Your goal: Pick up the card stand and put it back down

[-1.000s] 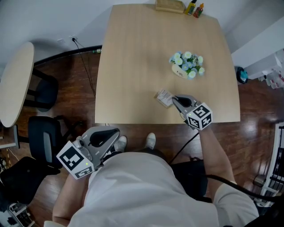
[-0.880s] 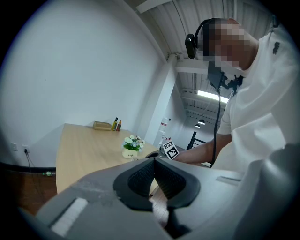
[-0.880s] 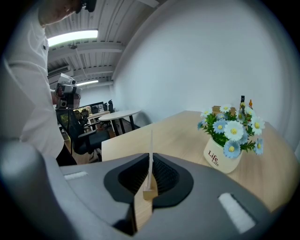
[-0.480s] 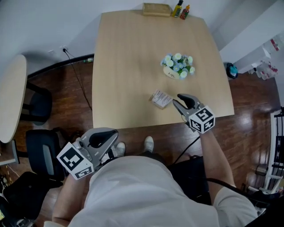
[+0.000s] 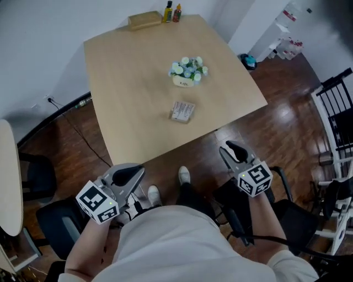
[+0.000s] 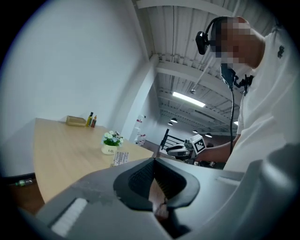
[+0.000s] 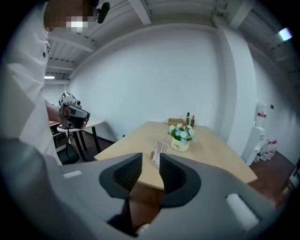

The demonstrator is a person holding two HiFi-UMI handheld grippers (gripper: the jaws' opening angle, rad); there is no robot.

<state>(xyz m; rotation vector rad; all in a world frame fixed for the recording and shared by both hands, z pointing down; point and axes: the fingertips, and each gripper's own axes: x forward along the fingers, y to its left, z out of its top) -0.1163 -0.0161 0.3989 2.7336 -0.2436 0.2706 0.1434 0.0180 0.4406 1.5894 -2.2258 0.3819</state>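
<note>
The card stand (image 5: 182, 112), a small clear holder with striped cards, rests on the light wooden table (image 5: 127, 82) near its front edge, with a pot of blue and white flowers (image 5: 187, 70) behind it. Neither gripper touches it. My right gripper (image 5: 225, 146) hangs off the table, over the wooden floor, jaws slightly apart and empty; its own view shows the card stand (image 7: 160, 151) far ahead. My left gripper (image 5: 138, 169) is low at the left, jaws together, holding nothing. From the left gripper view, the card stand (image 6: 121, 158) appears beyond the jaw tips (image 6: 153, 160).
A wooden box (image 5: 144, 20) and two small bottles (image 5: 171, 11) stand at the table's far edge. A round table (image 5: 8, 182) and black chairs (image 5: 38, 179) are at the left. A black rack (image 5: 336, 104) and a white shelf (image 5: 287, 30) are at the right.
The view has pulled back from the table. My right gripper, which was beside the card stand, is now off the table's front edge. The card stand stays on the table.
</note>
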